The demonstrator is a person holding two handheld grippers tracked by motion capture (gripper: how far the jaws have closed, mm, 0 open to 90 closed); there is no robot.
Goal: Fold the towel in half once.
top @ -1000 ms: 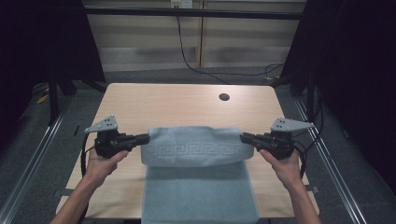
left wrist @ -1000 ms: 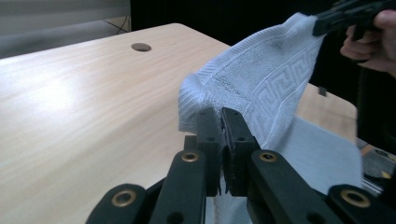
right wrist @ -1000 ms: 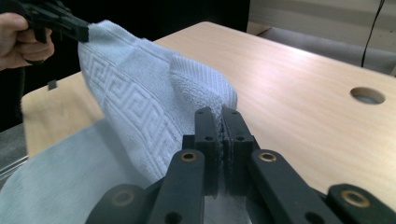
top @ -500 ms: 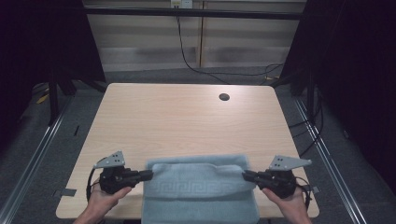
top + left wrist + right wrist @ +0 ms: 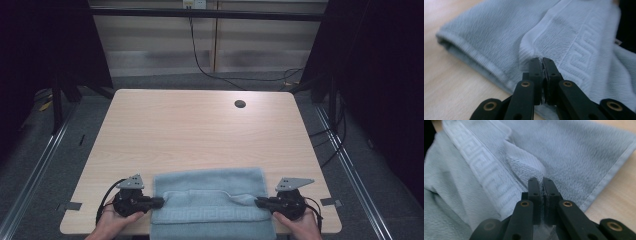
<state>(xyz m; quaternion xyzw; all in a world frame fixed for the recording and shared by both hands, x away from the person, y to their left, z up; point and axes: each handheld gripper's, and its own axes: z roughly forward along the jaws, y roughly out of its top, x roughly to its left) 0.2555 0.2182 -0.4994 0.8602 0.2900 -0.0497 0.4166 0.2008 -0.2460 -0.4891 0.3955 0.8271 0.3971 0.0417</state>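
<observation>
**Folding a towel with paired tongs: keeping the fold square**

Nearest the person, the towel (image 5: 212, 202) hangs off the desk's (image 5: 200, 135) front edge, its patterned band uppermost. The left tongs (image 5: 159, 202) are clamped on the band's left edge; in the left gripper view the jaws meet on pinched cloth (image 5: 530, 53). The right tongs (image 5: 259, 202) are likewise closed on the right edge (image 5: 534, 173). Beyond them a flat layer lies on the desk, its far hem straight. Farther off, the desk carries only a cable hole (image 5: 240, 104). To do this step well, both tongs should probably travel level and together, holding the cloth taut so the band lands parallel to the far hem, releasing only once it lies flat.
</observation>
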